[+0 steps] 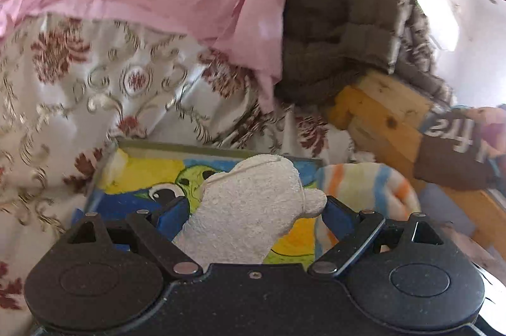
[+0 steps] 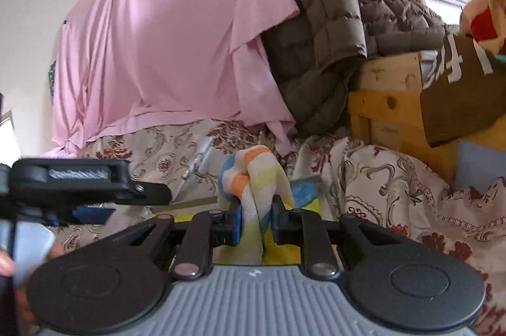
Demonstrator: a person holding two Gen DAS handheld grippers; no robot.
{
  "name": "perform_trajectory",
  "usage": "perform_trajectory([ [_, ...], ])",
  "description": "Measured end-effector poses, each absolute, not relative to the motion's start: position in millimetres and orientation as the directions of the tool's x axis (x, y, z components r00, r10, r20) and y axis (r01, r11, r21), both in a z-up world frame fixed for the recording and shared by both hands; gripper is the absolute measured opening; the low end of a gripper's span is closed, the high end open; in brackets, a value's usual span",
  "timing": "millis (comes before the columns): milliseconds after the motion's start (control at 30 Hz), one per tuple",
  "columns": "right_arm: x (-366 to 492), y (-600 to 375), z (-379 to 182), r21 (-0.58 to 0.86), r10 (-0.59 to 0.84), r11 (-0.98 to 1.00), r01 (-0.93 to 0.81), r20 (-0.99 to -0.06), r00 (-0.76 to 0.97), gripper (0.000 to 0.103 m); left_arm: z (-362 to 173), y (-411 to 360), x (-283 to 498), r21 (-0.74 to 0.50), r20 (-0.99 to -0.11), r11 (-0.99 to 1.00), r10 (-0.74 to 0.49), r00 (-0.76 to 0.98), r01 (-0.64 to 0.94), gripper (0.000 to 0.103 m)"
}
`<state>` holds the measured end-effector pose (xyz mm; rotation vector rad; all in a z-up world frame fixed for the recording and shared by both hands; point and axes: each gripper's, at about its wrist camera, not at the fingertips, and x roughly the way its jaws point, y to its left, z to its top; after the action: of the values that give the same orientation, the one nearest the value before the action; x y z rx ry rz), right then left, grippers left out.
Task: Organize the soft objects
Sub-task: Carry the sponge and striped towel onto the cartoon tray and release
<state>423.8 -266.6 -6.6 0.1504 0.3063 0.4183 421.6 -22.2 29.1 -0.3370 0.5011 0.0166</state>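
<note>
While both loads hang over the box (image 1: 151,146), each should be lowered squarely inside. Left gripper (image 1: 249,206): clamps white sock (image 1: 249,209). Right gripper (image 2: 256,219): pinches striped sock (image 2: 253,177).

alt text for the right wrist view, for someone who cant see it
The right gripper is shut on a striped pastel cloth above a colourful cartoon-printed box on a floral bedspread. Behind hang a pink sheet and a brown quilted jacket; the left gripper shows at the left edge.
</note>
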Motion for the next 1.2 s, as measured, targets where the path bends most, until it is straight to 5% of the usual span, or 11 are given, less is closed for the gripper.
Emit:
perform_trajectory([
  [167,444,-272,-22,0.256,0.417,0.903,-0.344,-0.339,0.843,0.022,5,-21,452,-0.349,-0.560,0.923,-0.069,0.826,-0.159,0.091],
  [667,453,-281,-37,0.281,0.381,0.917,-0.282,-0.418,0.825,0.038,-29,-38,482,-0.140,-0.729,0.965,0.053,0.683,-0.224,0.091],
  [833,453,-283,-38,0.281,0.373,0.920,-0.272,-0.419,0.828,0.056,-32,-36,484,-0.138,-0.743,0.961,0.061,0.667,-0.241,0.091],
  [1200,447,-283,-34,0.240,0.344,0.934,-0.265,-0.400,0.849,0.078,-27,-36,478,-0.151,-0.718,0.957,0.065,0.693,-0.247,0.097],
])
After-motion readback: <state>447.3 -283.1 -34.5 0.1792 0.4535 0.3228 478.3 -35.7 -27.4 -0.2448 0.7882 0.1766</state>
